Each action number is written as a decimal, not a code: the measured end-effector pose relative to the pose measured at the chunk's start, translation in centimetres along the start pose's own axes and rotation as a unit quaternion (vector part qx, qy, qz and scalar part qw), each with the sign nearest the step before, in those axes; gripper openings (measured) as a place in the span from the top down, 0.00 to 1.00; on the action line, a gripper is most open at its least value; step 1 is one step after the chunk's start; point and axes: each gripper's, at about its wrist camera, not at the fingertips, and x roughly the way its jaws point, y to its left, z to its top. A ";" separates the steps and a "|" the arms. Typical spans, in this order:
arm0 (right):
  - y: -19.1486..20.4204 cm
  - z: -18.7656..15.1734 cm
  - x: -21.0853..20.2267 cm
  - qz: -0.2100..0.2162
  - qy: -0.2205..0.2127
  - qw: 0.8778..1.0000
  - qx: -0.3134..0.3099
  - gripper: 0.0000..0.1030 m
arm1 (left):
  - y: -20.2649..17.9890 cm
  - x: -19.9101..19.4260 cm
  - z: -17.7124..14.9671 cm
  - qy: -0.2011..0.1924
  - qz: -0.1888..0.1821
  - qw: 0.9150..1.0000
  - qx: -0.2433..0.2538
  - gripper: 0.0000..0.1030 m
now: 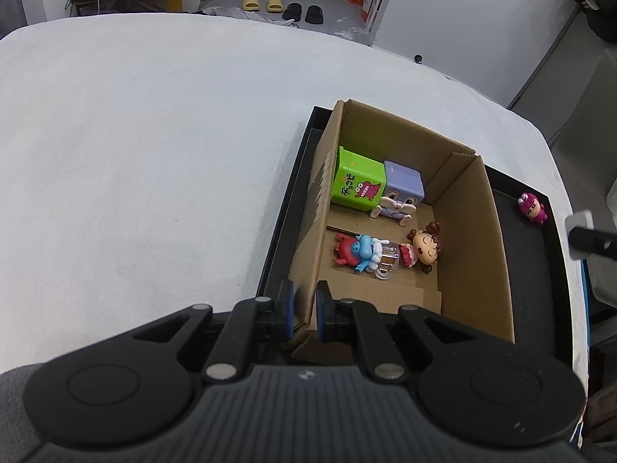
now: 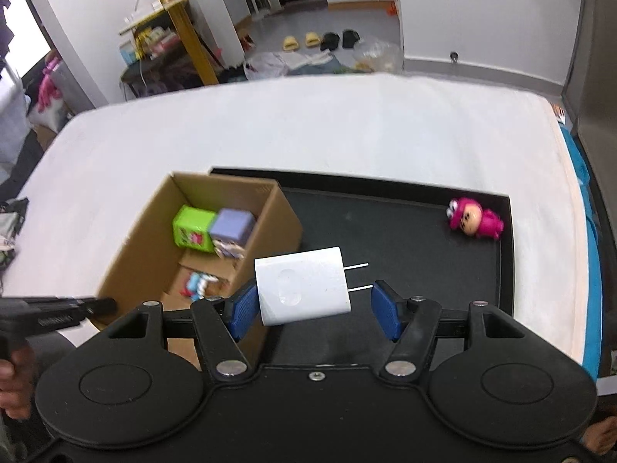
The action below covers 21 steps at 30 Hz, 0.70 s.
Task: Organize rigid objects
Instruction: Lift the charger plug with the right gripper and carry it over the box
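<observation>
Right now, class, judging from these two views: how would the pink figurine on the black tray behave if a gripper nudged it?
The pink figurine looks like rigid plastic, so it probably slides without bending. Already lying down, it shouldn't tip, though its rounded head might let it rock.

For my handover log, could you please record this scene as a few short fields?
left gripper: shut on the cardboard box wall
right gripper: open, white charger between its fingers
in box: green cube, purple cube figure, blue-red figure, girl figure
on black tray: pink figure, outside the box
</observation>
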 end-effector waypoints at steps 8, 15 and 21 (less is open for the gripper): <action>0.9 0.7 -1.2 0.028 -0.023 0.999 0.016 0.41 | 0.1 0.0 0.0 0.001 -0.001 1.000 -0.001 0.90; 3.4 1.3 -1.5 0.073 -0.030 0.996 0.027 0.41 | 0.1 -0.1 0.0 0.000 -0.002 1.000 -0.002 0.90; 4.9 2.0 -0.5 0.100 -0.020 0.994 0.041 0.41 | 0.3 -0.2 0.1 0.003 -0.006 1.000 -0.012 0.90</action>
